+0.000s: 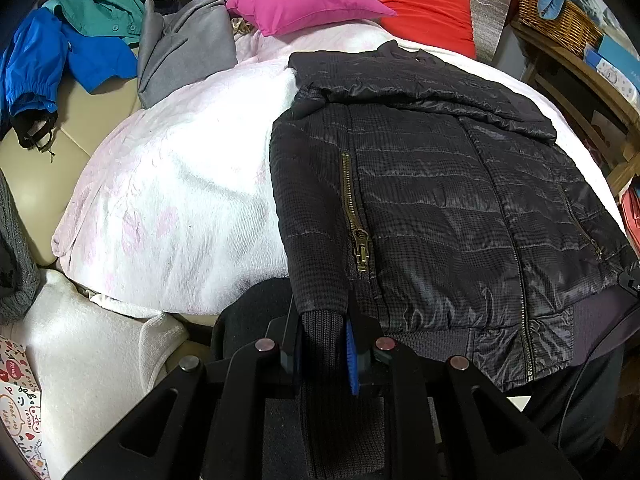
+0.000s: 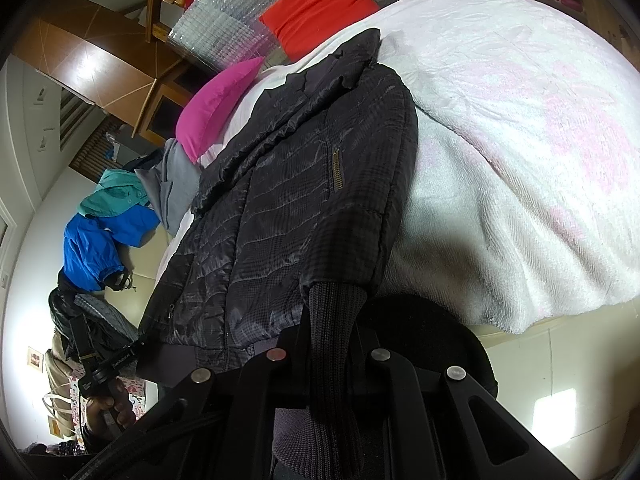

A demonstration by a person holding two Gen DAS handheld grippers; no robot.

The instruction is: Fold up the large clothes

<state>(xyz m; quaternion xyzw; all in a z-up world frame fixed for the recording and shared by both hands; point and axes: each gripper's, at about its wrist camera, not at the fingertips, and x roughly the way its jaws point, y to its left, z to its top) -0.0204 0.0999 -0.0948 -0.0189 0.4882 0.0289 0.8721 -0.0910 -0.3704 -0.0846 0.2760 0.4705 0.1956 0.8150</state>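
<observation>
The black quilted jacket lies front-up on the white blanket, each gripper, left and right, clenching a ribbed sleeve cuff, likely to fold the sleeves across the chest.

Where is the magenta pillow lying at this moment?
In the left wrist view the magenta pillow lies at the bed's far end, between the grey garment on its left and the red pillow on its right.

I see, on the white blanket: pink pillow, red pillow. Left: blue jacket, teal shirt, grey garment. Right: wicker basket.
</observation>
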